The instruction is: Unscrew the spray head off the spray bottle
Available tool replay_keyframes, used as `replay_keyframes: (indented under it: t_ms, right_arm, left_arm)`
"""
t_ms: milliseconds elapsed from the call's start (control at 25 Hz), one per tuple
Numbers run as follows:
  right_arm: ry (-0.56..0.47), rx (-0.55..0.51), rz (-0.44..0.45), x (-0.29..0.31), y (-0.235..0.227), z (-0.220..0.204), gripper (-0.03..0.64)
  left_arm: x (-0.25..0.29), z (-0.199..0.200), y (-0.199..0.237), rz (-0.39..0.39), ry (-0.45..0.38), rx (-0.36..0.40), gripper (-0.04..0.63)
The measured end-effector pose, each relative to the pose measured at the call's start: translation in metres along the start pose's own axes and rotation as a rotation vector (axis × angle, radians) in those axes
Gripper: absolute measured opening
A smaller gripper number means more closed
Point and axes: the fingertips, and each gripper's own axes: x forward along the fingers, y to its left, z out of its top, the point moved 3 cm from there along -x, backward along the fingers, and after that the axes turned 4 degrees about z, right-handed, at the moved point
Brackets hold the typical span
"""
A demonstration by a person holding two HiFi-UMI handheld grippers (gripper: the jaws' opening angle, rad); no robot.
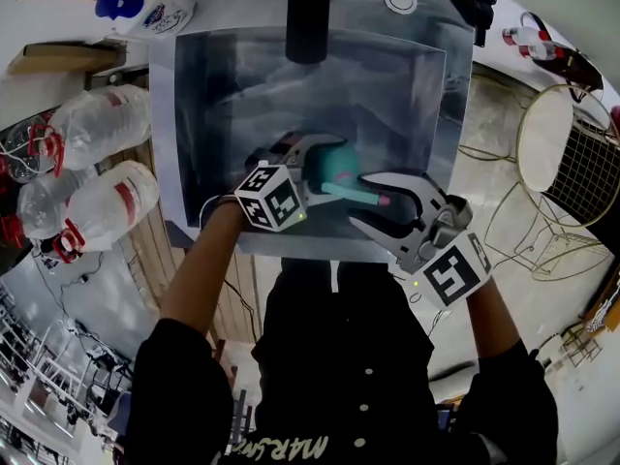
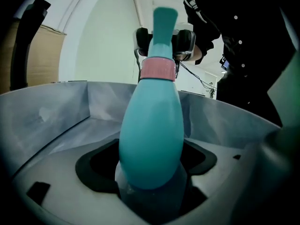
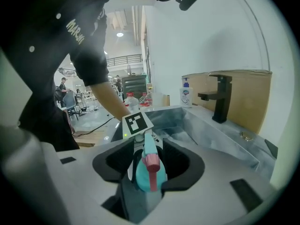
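Left tongs (image 1: 329, 168) and right tongs (image 1: 360, 201) gape around spray bottle (image 2: 151, 125); sink walls (image 1: 426, 95) close.

Dim, cool indoor light; fisheye bending throughout; dark corners in both gripper views; near spray bottle (image 2: 151, 139) soft.

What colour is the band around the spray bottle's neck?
Pink: the band rings the neck of the teal spray bottle. It shows best in the left gripper view.

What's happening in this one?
A person holds a tool in each hand over a metal sink. A teal spray bottle lies between them: its body sits between the open jaws of the left tool, its spray head between those of the right tool. The head looks still attached.
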Motion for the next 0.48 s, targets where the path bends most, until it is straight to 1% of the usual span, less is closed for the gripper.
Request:
replay_keyframes:
  t_ms: [160, 320, 400, 480]
  right_arm:
    - [0.013, -0.005, 0.003, 0.006, -0.004, -0.004, 0.212]
    - [0.036, -0.040, 0.020, 0.013, -0.005, -0.004, 0.208]
    - [0.046, -0.066, 0.041, 0.016, -0.005, -0.006, 0.176]
    - [0.043, -0.093, 0.081, 0.018, -0.003, -0.006, 0.110]
  left_arm:
    - [0.002, 0.002, 0.002, -0.001, -0.024, 0.024, 0.388]
    - [0.002, 0.001, 0.000, -0.011, -0.036, 0.035, 0.391]
    - [0.002, 0.001, 0.000, -0.020, -0.036, 0.036, 0.391]
    - [0.002, 0.001, 0.001, -0.027, -0.037, 0.037, 0.391]
